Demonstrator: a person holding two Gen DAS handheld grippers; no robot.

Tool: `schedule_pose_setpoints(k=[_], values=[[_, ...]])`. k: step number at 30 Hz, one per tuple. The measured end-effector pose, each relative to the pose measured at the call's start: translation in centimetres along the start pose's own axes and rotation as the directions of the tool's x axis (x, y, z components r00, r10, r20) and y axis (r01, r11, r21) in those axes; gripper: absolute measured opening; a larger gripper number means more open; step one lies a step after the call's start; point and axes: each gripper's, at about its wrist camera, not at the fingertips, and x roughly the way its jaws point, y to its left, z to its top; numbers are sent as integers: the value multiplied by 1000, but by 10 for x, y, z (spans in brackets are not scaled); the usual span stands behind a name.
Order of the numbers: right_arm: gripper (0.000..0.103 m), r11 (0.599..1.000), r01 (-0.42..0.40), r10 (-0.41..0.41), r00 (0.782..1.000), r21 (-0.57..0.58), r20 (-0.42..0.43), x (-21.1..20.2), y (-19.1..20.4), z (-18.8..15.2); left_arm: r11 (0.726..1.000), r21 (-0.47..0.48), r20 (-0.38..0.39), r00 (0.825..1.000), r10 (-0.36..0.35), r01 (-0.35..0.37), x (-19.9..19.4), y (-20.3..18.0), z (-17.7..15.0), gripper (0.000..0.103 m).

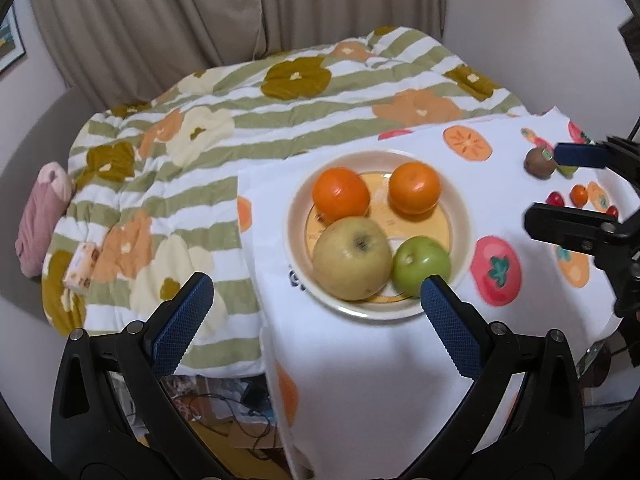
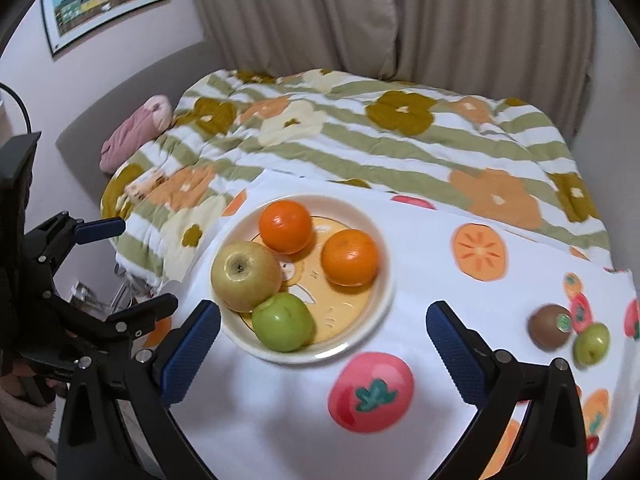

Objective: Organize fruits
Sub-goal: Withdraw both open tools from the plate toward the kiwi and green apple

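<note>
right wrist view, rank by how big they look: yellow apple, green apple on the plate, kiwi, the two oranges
1. yellow apple
2. the two oranges, about alike
3. green apple
4. kiwi, though it lies off to the side, so this is unsure

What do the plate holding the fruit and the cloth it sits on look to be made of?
Plate: probably glazed ceramic, possibly melamine; a cream rim with a glossy sheen around a yellow printed centre.
Tablecloth: looks like thin woven fabric, matte white with printed fruit; it drapes limply over the table edge with soft folds.
</note>
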Motion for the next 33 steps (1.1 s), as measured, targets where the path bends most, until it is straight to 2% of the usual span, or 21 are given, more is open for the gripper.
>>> schedule_pose_setpoints(k=[6,13,18,24,33], values=[[103,999,23,-25,999,41,28,-47,-25,-13,998,-57,12,1000,4,-3,-23,-32,7,103],[103,995,68,-73,995,73,66,-101,-75,-31,997,-75,50,999,19,-15,-49,-97,21,103],[103,992,104,-110,990,71,84,-121,-115,-46,997,-73,70,997,15,-10,-53,-148,28,103],[103,990,122,-127,989,66,74,-130,-165,-62,999,-50,59,998,-6,9,-43,-200,33,103],[103,991,111,-115,992,81,49,-118,-240,-79,999,-40,1,999,-37,37,6,-263,55,103]])
